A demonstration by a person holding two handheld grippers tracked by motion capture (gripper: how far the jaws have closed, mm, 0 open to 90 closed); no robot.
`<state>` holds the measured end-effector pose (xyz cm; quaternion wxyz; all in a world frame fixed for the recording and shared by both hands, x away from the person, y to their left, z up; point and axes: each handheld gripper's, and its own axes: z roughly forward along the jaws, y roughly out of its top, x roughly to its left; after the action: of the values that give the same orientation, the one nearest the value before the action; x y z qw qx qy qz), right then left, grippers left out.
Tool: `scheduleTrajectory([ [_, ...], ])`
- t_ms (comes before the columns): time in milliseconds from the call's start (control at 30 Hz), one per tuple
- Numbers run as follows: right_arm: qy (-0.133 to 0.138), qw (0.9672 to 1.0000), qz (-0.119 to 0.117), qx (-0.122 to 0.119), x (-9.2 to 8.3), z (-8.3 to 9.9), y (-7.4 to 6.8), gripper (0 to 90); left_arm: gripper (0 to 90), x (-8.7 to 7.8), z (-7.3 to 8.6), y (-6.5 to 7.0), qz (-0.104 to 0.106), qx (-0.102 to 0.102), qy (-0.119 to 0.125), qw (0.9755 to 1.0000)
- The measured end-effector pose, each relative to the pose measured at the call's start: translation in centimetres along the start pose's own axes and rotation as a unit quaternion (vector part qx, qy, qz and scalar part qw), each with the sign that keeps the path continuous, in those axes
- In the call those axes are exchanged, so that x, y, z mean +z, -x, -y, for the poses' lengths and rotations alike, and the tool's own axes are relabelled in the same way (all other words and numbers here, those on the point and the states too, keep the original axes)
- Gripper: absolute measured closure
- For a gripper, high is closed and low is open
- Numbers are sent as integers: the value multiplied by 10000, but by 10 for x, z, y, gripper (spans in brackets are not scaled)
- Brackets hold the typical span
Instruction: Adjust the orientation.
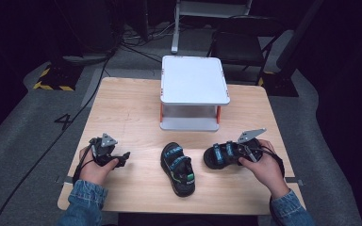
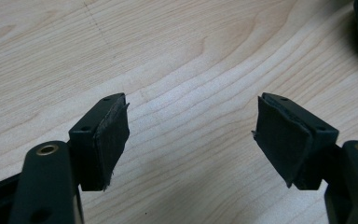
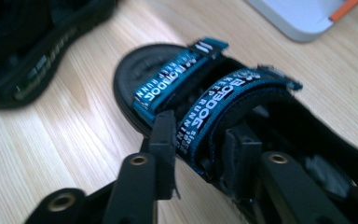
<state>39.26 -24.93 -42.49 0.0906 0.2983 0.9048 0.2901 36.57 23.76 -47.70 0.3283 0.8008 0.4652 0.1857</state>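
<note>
Between the right tongs (image 3: 198, 154), clamped on its blue lettered strap, lies a black sandal (image 3: 223, 93); left tongs (image 2: 191, 135) gape.

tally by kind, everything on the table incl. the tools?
Sandals: 2, one mid-table, one in the right tool
White two-tier stand: 1
Tools: 2, left tool, right tool
Total: 5

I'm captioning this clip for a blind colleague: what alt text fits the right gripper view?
The right gripper has its two black jaws set on either side of the nearer blue strap of a black sandal lying on a wooden table. A second dark sandal lies blurred at upper left, and a white stand's corner shows at upper right.
</note>
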Motion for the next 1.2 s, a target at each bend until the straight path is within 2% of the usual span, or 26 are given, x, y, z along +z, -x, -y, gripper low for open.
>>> scheduleTrajectory([
  [67, 269, 9996, 52, 29, 0, -3, -2, 721, 261, -1, 1, -1, -36, 22, -21, 10000],
  [133, 553, 9983, -16, 190, 1, -5, -5, 727, 262, -2, 2, 0, -35, -10, -25, 10000],
  [233, 1000, 9933, -27, 583, 10, -12, -13, 727, 262, -3, 4, 2, -35, 20, -58, 10000],
  [267, 1081, 9922, 12, 628, 14, -14, -16, 727, 262, -3, 4, 3, -17, 29, -77, 10000],
  [400, 1236, 9909, 119, 525, 28, -25, -32, 720, 262, -5, 7, 4, -20, 23, -73, 10000],
  [500, 1150, 9924, -10, 446, 35, -30, -39, 701, 262, -5, 8, 4, -23, 19, -64, 10000],
  [533, 1122, 9928, -31, 414, 38, -31, -41, 667, 262, -6, 8, 4, -8, 1, -63, 10000],
  [600, 1052, 9938, -185, 318, 39, -32, -42, 507, 263, -5, 8, 3, -16, 29, -68, 10000],
  [700, 1036, 9942, -215, 215, 26, -31, -40, 405, 266, -3, 5, 5, -5, 57, -63, 10000],
  [800, 1305, 9910, -262, 109, 3, -25, -35, 394, 265, 0, 1, 8, 84, 113, -51, 9999],
  [867, 1514, 9884, -75, 108, -12, -21, -28, 369, 265, 2, -2, 11, 139, 193, -74, 9997],
  [900, 1571, 9875, 20, 138, -18, -18, -23, 349, 265, 3, -3, 12, 165, 169, -75, 9997],
  [933, 1558, 9876, 98, 128, -21, -16, -19, 331, 265, 5, -4, 13, 175, 240, -78, 9995],
  [967, 1430, 9895, 192, 97, -24, -12, -12, 274, 265, 6, -5, 14, 217, 248, -86, 9994],
  [1000, 1210, 9923, 236, 72, -23, -8, -8, 220, 266, 6, -6, 14, 201, 300, -107, 9993],
  [1067, 830, 9964, 167, 66, -20, 0, 0, 196, 266, 8, -7, 15, 245, 285, -124, 9992],
  [1167, 639, 9978, 96, 135, -10, 10, 8, 180, 267, 11, -9, 17, 274, 271, -72, 9992],
  [1200, 564, 9983, 116, 134, -5, 12, 9, 180, 268, 11, -11, 17, 264, 334, -97, 9990],
])
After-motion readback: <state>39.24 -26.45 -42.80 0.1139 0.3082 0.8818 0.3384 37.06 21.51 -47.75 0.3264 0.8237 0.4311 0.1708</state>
